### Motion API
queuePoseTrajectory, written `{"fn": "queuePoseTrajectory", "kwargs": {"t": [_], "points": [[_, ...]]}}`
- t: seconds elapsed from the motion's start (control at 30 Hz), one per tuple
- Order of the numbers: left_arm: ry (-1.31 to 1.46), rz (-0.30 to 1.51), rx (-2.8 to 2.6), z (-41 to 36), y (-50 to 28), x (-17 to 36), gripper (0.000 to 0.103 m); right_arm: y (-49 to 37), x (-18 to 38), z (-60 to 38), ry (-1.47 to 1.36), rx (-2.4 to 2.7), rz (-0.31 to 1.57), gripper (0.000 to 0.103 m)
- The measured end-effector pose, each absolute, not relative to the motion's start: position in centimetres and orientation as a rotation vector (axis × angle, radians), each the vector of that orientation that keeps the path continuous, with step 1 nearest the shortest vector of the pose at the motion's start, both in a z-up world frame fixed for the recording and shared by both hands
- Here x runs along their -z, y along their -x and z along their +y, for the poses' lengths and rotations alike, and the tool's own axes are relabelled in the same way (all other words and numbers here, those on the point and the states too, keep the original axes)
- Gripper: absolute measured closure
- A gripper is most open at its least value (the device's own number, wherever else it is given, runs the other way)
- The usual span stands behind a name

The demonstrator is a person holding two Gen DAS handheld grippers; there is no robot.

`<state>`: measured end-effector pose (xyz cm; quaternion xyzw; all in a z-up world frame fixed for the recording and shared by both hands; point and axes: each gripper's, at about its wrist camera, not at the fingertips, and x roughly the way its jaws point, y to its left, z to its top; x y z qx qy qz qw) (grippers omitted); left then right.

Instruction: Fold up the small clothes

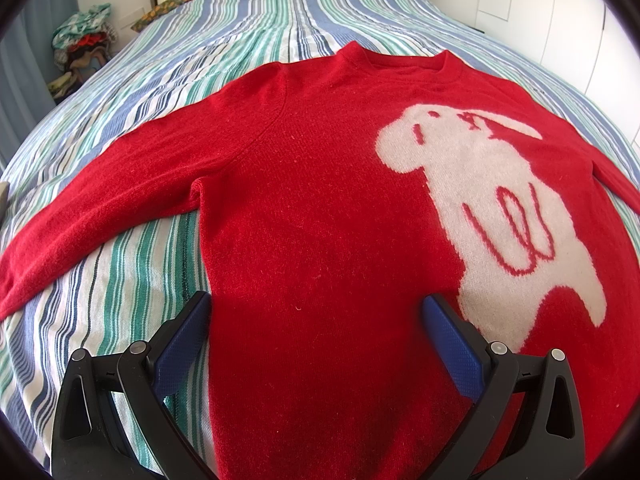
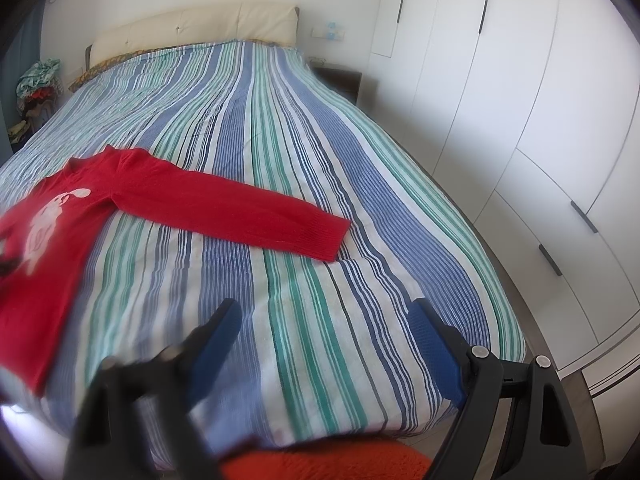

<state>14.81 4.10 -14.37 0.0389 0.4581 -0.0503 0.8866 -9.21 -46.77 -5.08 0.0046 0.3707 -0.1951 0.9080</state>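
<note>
Both sets of fingers gape wide and empty, so the left gripper (image 1: 316, 308), hem of the red sweater (image 1: 320, 200) spread between its fingers, should pinch an edge while the right gripper (image 2: 324, 312) goes for the sleeve (image 2: 240, 212) well ahead.

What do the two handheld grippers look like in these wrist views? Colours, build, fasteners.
The left gripper and the right gripper match: black plastic frames with triangular cut-outs, round silver pivot screws, and two fingers faced with blue textured pads. No cables, markings, hands or sleeves show in either view.
</note>
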Motion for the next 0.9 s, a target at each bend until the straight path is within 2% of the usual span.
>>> {"fn": "queuePoseTrajectory", "kwargs": {"t": [0.9], "points": [[-0.081,0.952,0.105,4.12,-14.82,14.39,0.0,8.77,5.3,-46.81,-0.014,0.402,0.775,0.018]]}}
